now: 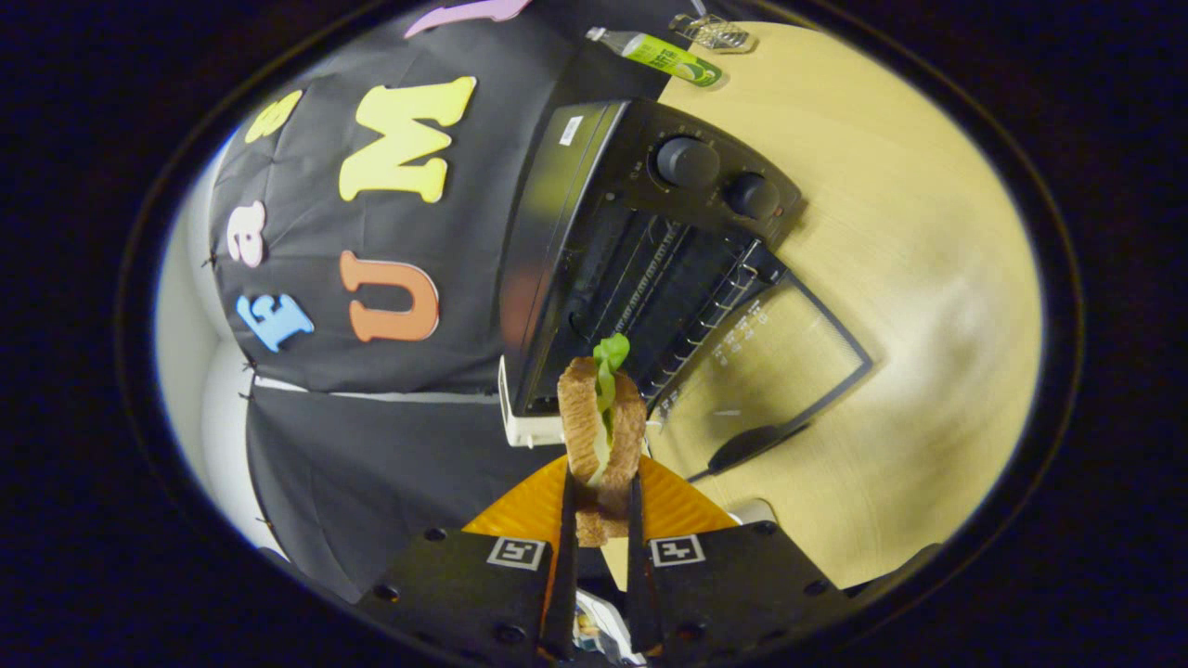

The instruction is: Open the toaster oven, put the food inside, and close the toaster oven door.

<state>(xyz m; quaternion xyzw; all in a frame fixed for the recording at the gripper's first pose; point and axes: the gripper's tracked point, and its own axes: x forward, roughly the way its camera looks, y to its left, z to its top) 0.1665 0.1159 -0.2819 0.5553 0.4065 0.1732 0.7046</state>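
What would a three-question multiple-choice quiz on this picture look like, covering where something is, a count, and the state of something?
1. Where is the sandwich?
A. on the oven rack
B. between the gripper fingers, above the orange plate
C. beside the bottle

2. How many knobs does the toaster oven show?
A. one
B. two
C. four

3. What state is the oven door in?
A. open, folded down
B. shut
C. taken off

Answers:
1 B, both fingers press the bread's sides, short of the oven.
2 B, two round knobs sit side by side on its control panel.
3 A, the glass door lies flat on the wooden table and the rack shows.
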